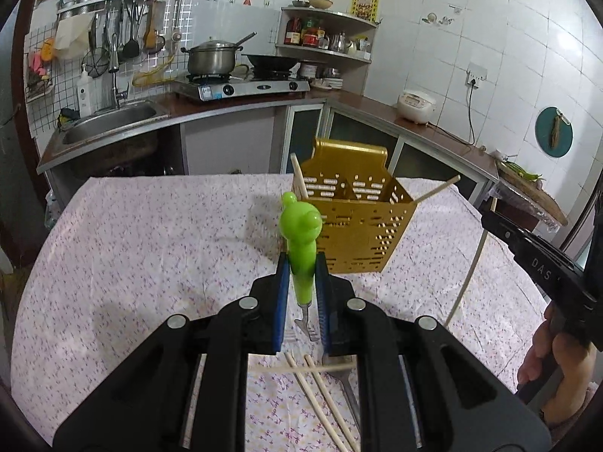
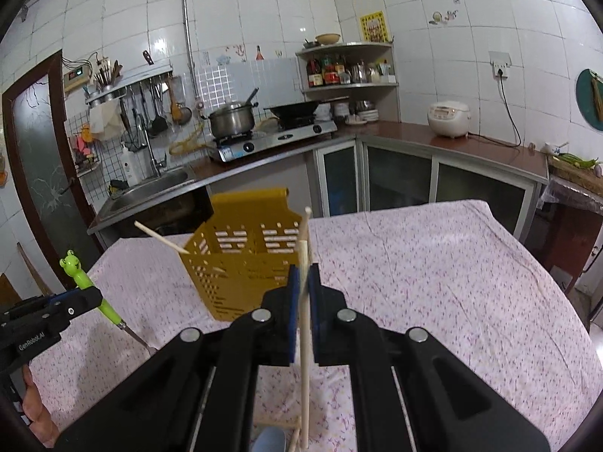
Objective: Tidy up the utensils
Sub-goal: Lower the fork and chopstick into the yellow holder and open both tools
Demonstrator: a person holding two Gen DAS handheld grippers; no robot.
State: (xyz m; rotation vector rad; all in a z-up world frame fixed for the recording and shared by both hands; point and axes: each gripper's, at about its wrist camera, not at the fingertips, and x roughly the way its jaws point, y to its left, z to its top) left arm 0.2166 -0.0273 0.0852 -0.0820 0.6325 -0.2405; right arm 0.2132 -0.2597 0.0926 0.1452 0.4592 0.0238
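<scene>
Above floral tablecloth (image 1: 150, 226): left gripper (image 1: 301, 263) clamps green fork (image 1: 299, 233), right gripper (image 2: 304, 275) clamps chopstick (image 2: 303, 248); both near-upright, gold caddy (image 1: 358, 222) just ahead.

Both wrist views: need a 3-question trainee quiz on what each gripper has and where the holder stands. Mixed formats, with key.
1. True or false: the left gripper is shut on the green frog-handled fork.
2. What does the right gripper hold? A) spoon B) chopstick C) nothing
3. Fill in: chopsticks already lean out of the gold ___.

Key
1. True.
2. B, a single chopstick, nearly upright.
3. Utensil holder, standing on the floral tablecloth; loose chopsticks lie below the left gripper.
</scene>
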